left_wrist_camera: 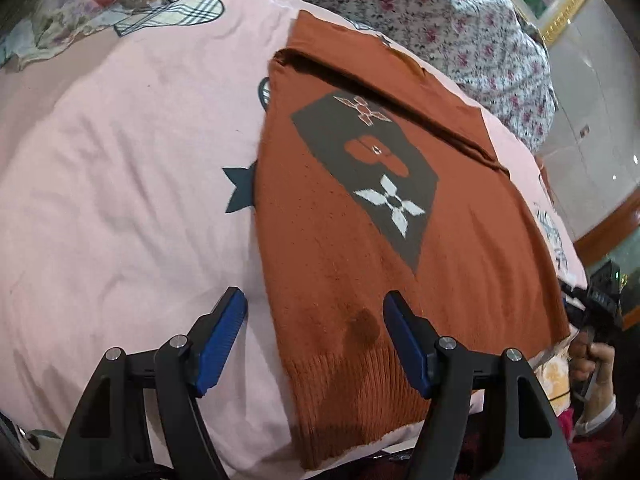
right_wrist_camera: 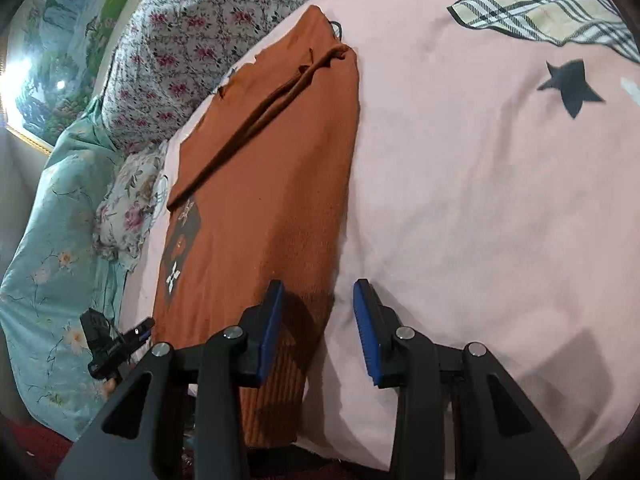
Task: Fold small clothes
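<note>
1. Rust-orange knit sweater (left_wrist_camera: pixel 360 264) lay flat on a pink bed sheet (left_wrist_camera: pixel 120 200), ribbed hem at the near edge of the bed, collar end toward the far edge.
2. Sweater front showed a dark grey patch (left_wrist_camera: pixel 368 176) with 3 flower shapes: 1 white, 1 orange, 1 pale outlined.
3. A folded-over flap or sleeve (left_wrist_camera: pixel 400 92) lay across the upper part of the sweater, forming a long ridge; same ridge seen in the right wrist view (right_wrist_camera: pixel 264 112).
4. Left gripper (left_wrist_camera: pixel 316 316) was open, blue pads wide apart, holding nothing. Left pad sat over the pink sheet, right pad over the hem, so the jaws straddled the sweater's left side edge near the hem.
5. Right gripper (right_wrist_camera: pixel 318 312) was open, empty. Its left pad sat over the hem, right pad over the sheet, straddling the sweater's right side edge.
6. Contact between pads and fabric: cannot tell.
7. Sheet print: dark star (right_wrist_camera: pixel 570 86) and a plaid shape (right_wrist_camera: pixel 552 16).
8. Floral quilt (left_wrist_camera: pixel 440 12) was bunched along the far edge of the bed; a teal floral cover (right_wrist_camera: pixel 52 240) lay beside the bed in the right wrist view.
</note>
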Motion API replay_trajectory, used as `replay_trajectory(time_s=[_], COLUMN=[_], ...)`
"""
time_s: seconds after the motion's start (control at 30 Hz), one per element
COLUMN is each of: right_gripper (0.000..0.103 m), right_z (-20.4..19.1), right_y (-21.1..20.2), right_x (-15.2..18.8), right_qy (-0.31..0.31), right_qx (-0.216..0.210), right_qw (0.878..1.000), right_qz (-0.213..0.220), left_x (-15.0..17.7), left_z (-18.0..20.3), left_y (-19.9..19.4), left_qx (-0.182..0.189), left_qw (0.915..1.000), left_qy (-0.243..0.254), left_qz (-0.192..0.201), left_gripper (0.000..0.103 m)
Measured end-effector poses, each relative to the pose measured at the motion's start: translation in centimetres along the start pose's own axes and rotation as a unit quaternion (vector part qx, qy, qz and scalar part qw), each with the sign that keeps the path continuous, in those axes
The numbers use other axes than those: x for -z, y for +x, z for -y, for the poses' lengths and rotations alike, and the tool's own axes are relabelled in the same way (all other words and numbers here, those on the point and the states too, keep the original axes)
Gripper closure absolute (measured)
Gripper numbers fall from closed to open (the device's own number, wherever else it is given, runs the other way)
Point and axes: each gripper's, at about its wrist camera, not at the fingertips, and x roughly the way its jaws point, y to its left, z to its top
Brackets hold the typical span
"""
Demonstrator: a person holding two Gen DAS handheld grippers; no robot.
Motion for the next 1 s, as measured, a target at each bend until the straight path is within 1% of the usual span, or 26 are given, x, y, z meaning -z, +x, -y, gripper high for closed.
replay_trajectory(time_s=[0.03, 0.07, 0.1, 0.13, 0.17, 0.2, 0.23, 0.27, 0.3, 0.33, 0.4, 0.43, 0.47, 0.5, 0.53, 0.57, 0.6, 0.63, 0.67, 0.7, 0.77, 0.8, 0.9, 0.97, 1.0], right_gripper=[0.067, 0.072, 0.078, 0.095, 0.098, 0.098, 0.099, 0.099, 0.099, 0.1, 0.101, 0.101, 0.101, 0.101, 0.101, 0.1, 0.1, 0.099, 0.095, 0.092, 0.066, 0.064, 0.063, 0.063, 0.063], right_z=[0.2, 0.4, 0.7, 0.7, 0.8, 0.8, 0.7, 0.5, 0.4, 0.5, 1.0, 1.5, 1.7, 1.8, 1.6, 1.4, 1.3, 1.4, 1.5, 1.6, 2.0, 2.0, 2.8, 2.8, 2.6], right_y=[0.3, 0.6, 1.1, 1.6, 1.7, 1.7, 1.0, 0.3, -0.6, -2.1, -4.9, -6.3, -6.7, -6.7, -6.1, -5.5, -5.0, -4.8, -4.6, -4.6, -5.1, -5.2, -5.1, -4.1, -3.6], right_x=[-0.3, -0.5, -0.8, -0.7, -0.8, -0.8, -0.8, -0.8, -0.7, -0.8, -1.1, -1.4, -1.5, -1.5, -1.4, -1.2, -1.0, -0.9, -0.7, -0.5, 0.1, 0.2, 0.8, 1.1, 1.2], right_qy=[0.01, 0.018, 0.026, 0.03, 0.034, 0.037, 0.032, 0.025, 0.019, 0.016, 0.016, 0.017, 0.017, 0.012, -0.004, -0.009, -0.009, -0.009, -0.01, -0.011, -0.007, -0.007, -0.007, -0.008, -0.011], right_qx=[-0.013, -0.021, -0.023, -0.019, -0.021, -0.027, -0.027, -0.023, -0.019, -0.015, -0.006, -0.007, -0.011, -0.012, -0.004, 0.002, 0.005, 0.006, 0.006, 0.006, 0.009, 0.01, 0.008, -0.01, -0.02], right_qw=[1.0, 1.0, 0.999, 0.999, 0.999, 0.999, 0.999, 0.999, 1.0, 0.999, 0.998, 0.998, 0.998, 0.998, 0.999, 0.999, 0.999, 0.999, 0.999, 0.999, 0.999, 0.999, 0.999, 1.0, 1.0], right_qz=[0.002, 0.004, 0.001, -0.006, -0.01, -0.011, -0.006, 0.0, 0.009, 0.026, 0.055, 0.066, 0.066, 0.061, 0.051, 0.045, 0.041, 0.038, 0.036, 0.037, 0.043, 0.044, 0.032, 0.016, 0.01], left_x=[0.1, -0.1, -0.2, -0.1, -0.2, -0.3, -0.2, -0.2, -0.2, 0.0, 0.1, 0.1, 0.1, 0.2, 0.2, 0.3, 0.4, 0.4, 0.5, 0.6, 0.9, 1.0, 1.3, 1.2, 1.2], left_z=[0.2, 0.2, 0.2, 0.5, 0.5, 0.6, 0.7, 0.6, 0.6, 0.8, 0.8, 0.6, 0.3, -0.1, -0.5, -1.1, -1.4, -1.7, -1.8, -1.8, -1.6, -1.3, -0.3, 0.6, 1.1], left_y=[0.1, 0.1, 0.2, 0.3, 0.3, 0.3, 0.2, 0.1, -0.1, -0.6, -1.5, -1.6, -1.5, -1.3, -0.9, -1.0, -1.2, -1.6, -1.8, -1.9, -1.8, -1.5, -1.1, -0.7, -0.5], left_qx=[-0.001, -0.001, -0.004, -0.016, -0.025, -0.03, -0.029, -0.021, -0.02, -0.022, -0.012, -0.009, -0.012, -0.016, -0.018, -0.005, 0.006, 0.021, 0.026, 0.025, 0.017, 0.012, 0.014, 0.02, 0.021], left_qw=[1.0, 1.0, 0.9999, 0.9996, 0.9992, 0.9987, 0.9984, 0.9986, 0.9986, 0.9984, 0.9987, 0.9988, 0.9988, 0.9988, 0.9988, 0.9991, 0.9992, 0.9988, 0.9988, 0.9989, 0.999, 0.999, 0.9988, 0.9979, 0.9972], left_qy=[0.006, 0.009, 0.014, 0.024, 0.032, 0.04, 0.047, 0.047, 0.047, 0.051, 0.05, 0.048, 0.046, 0.043, 0.036, 0.023, 0.011, -0.002, -0.006, -0.006, 0.004, 0.01, 0.028, 0.048, 0.061], left_qz=[-0.002, -0.003, -0.003, -0.004, -0.005, -0.007, -0.01, -0.014, -0.014, -0.009, -0.002, -0.003, -0.008, -0.017, -0.029, -0.035, -0.037, -0.043, -0.042, -0.039, -0.04, -0.041, -0.037, -0.038, -0.038], left_gripper=[0.032, 0.033, 0.039, 0.044, 0.058, 0.078, 0.089, 0.098, 0.099, 0.099, 0.099, 0.098, 0.096, 0.089, 0.089, 0.087, 0.078, 0.071, 0.06, 0.056, 0.055, 0.054, 0.046, 0.047, 0.052])
